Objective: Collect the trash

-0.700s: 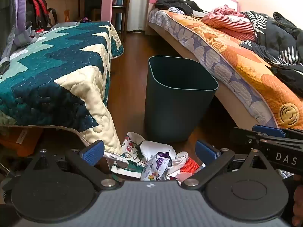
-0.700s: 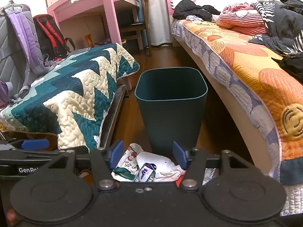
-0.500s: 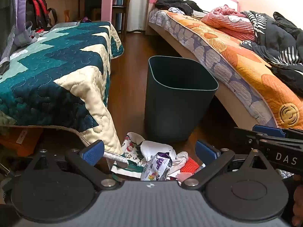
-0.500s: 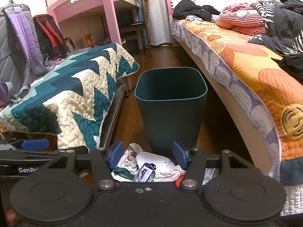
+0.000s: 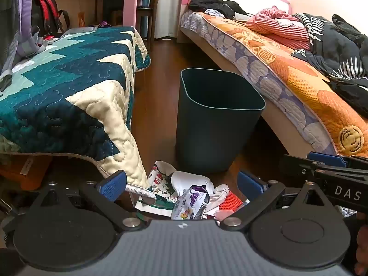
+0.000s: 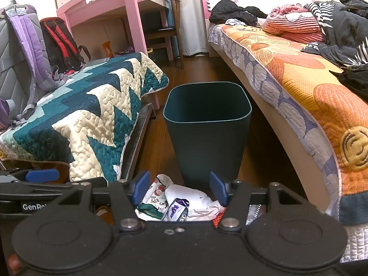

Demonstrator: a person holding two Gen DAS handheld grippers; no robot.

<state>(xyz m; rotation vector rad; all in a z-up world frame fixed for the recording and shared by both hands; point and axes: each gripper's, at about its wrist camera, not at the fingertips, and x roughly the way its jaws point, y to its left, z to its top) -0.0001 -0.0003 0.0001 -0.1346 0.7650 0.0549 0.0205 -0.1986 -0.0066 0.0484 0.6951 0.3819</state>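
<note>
Nothing has changed over the last fraction of a second: both views match the earlier frames, the pile and the bin sit where they were, and neither tool has shifted. So you're paused, likely at the very start; no piece is picked up yet.

Your left gripper (image 5: 181, 185) has its jaws spread wide, holding nothing. Your right gripper (image 6: 178, 187) is also spread apart and empty, though narrower. Both are aimed at the trash pile (image 5: 191, 195), which lies on the wood floor (image 5: 158, 105) just in front of the dark green bin (image 5: 214, 124), on your side of it. The bin stands upright and looks empty from what shows of its inside.

Pile contents: a purple snack wrapper (image 5: 192, 201) on top, crumpled white paper (image 5: 191, 180) behind it towards the bin, a red mesh piece (image 5: 231, 203) to the right.

View differences: the left camera shows a silvery strip (image 5: 140, 191) at the pile's left edge near the quilt (image 5: 69, 87) hanging beside the bin; the right camera doesn't show it. The right camera shows the bin's mouth more squarely, plus the pink desk (image 6: 110, 4) and backpacks (image 6: 34, 46) well beyond the bin. Each camera catches the other tool at its frame edge.

Next move is probably closing on the top wrapper; light and crinkly, could slip.
</note>
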